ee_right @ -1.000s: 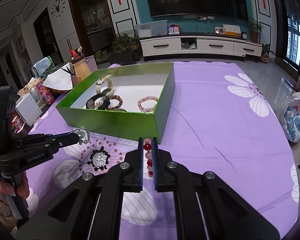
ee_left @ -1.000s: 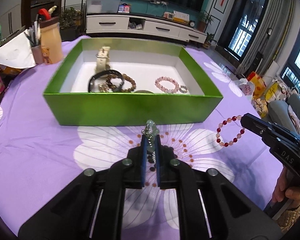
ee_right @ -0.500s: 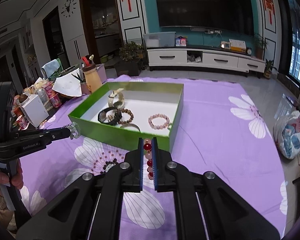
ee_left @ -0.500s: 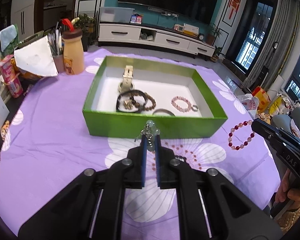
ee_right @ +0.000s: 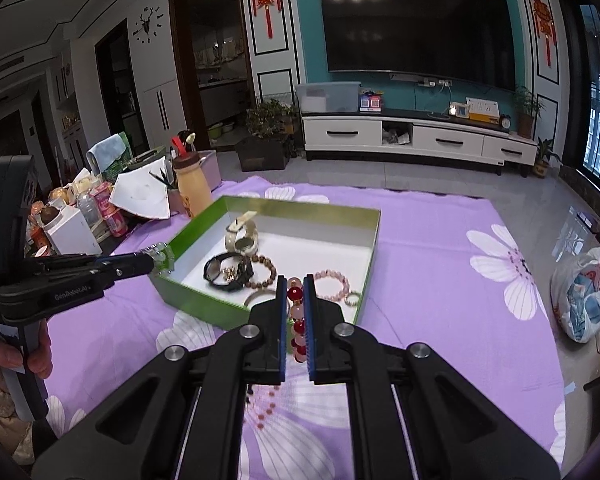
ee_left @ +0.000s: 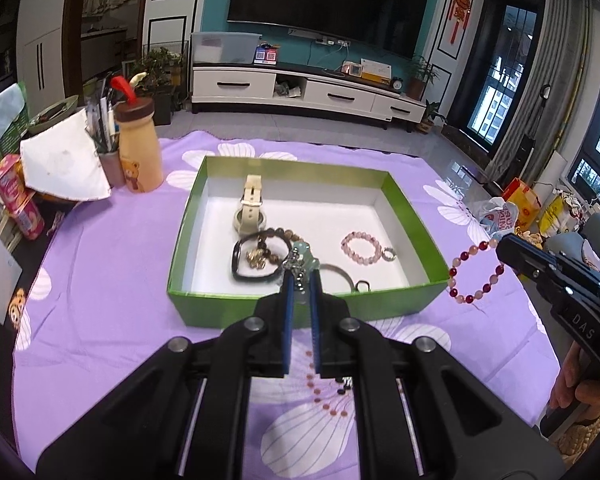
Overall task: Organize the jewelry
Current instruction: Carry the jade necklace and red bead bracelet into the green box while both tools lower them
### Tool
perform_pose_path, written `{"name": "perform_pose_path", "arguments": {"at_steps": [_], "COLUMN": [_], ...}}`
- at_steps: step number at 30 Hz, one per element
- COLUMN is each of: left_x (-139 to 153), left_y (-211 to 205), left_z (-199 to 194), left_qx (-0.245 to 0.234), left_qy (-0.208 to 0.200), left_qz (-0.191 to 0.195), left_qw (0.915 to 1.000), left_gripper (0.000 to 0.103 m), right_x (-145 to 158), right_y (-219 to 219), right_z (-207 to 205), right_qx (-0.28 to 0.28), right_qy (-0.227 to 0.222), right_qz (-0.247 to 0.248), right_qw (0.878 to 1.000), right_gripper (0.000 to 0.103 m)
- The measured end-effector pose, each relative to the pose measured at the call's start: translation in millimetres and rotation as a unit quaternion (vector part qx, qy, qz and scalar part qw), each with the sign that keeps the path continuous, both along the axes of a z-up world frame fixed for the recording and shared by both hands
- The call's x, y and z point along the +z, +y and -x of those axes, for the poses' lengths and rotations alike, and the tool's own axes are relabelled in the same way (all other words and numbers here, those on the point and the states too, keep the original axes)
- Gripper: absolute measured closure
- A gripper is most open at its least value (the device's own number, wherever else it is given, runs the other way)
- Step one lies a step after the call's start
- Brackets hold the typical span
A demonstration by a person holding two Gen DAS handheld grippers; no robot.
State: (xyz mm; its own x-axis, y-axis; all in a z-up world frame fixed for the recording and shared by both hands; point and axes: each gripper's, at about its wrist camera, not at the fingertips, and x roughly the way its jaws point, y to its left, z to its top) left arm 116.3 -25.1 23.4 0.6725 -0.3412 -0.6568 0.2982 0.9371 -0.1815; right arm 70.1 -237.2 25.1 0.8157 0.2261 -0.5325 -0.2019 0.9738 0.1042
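Your left hand-held gripper point(ee_left: 300, 280) is clamped on a pale green charm point(ee_left: 302, 257), which juts forward past the fingertips over the green box's point(ee_left: 416, 204) near wall. Your right hand-held gripper point(ee_right: 293, 300) pinches a red-and-pink bracelet point(ee_right: 296, 320), its loop hanging upright off the box's right corner, above the surface point(ee_left: 112, 264).

A teal wall point(ee_right: 308, 40) filled the upper centre of the frame, carrying a dark television point(ee_right: 420, 28) that reflected ceiling lights. Below it stood a white cabinet point(ee_right: 416, 140) on a grey tiled floor point(ee_right: 380, 176). Dark windows point(ee_left: 496, 116) lined the right edge.
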Motion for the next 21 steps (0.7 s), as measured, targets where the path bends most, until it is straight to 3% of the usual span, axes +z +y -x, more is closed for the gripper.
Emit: {"name": "perform_pose_path", "arguments": {"at_steps": [21], "left_x": [-0.9], "left_y": [-32.7], "left_z": [-61.9], "left_qx": [-0.017], "left_qy": [0.0], "left_qz": [-0.014], "left_qw": [0.9997], "left_gripper": [0.096], "right_x": [0.2], "right_y": [3.1], "right_z": [-68.8], "right_qx": [-0.003], "right_qy": [0.006], "right_qz": [0.016], "right_qw": [1.0], "right_gripper": [0.096]}}
